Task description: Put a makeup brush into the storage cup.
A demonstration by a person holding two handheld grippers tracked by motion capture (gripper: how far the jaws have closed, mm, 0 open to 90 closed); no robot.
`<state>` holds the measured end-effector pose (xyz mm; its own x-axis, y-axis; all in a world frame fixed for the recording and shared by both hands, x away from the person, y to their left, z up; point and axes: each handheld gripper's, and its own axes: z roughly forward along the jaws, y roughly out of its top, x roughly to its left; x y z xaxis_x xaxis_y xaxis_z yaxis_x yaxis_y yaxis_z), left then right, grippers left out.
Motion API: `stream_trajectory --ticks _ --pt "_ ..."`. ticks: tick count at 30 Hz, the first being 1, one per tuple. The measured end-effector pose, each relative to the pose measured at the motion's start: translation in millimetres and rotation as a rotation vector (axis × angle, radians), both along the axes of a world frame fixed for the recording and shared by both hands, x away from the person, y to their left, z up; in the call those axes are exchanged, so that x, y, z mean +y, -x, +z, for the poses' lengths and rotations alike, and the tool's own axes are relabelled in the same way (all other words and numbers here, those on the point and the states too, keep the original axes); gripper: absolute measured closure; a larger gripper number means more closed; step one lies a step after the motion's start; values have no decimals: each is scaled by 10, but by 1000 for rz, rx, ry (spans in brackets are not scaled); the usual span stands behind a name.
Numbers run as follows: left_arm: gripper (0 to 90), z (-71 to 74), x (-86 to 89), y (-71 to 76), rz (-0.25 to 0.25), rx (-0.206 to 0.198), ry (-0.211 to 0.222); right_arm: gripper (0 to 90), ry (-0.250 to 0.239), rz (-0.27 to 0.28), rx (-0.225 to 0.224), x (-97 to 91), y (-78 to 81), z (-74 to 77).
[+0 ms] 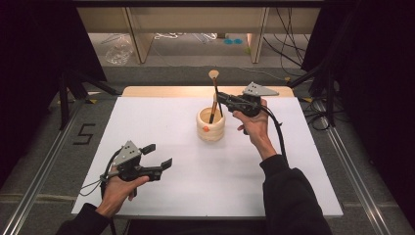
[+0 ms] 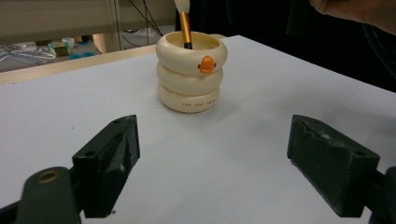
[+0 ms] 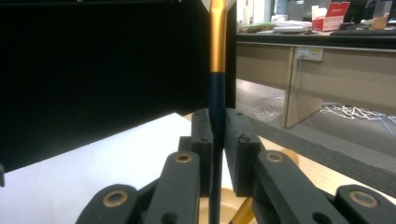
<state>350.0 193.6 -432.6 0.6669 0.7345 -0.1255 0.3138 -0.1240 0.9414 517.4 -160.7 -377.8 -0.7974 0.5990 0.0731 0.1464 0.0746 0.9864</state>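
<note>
Makeup brush (image 1: 215,95) clamped by its dark handle in the right hand-held gripper (image 1: 221,99), whose jaws are closed tight on the shaft just below the gold ferrule, as the right gripper view shows (image 3: 216,130). The grip sits high on the handle, presumably so the brush can travel straight along its own axis, its lower end standing inside the cream ring-stacked holder (image 1: 211,125) with the orange duck bill. A second slender handle appears to lean in the holder, though the view is too small to be sure. The holder stands toward the far middle of the white table (image 1: 161,196), well apart from every edge. The left hand-held gripper (image 1: 159,155) rests near the front left, jaws spread wide and holding nothing, aimed at the holder (image 2: 191,77). Bare table lies between them; open room also lies above the holder's mouth.
</note>
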Motion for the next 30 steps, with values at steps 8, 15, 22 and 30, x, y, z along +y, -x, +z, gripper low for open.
stream_trajectory --ticks 8,15,22,30 --pt "169 1 -2 -1 -3 -4 -4 835 -2 -9 -4 23 -50 -18" --pt "169 2 -2 -1 -5 -5 -4 835 22 -6 -27 108 -102 -23" --pt "169 2 -9 11 8 4 9 835 27 -2 -23 185 -125 -55" --pt "169 9 -7 14 6 -10 1 835 21 -8 -30 217 -156 -112"
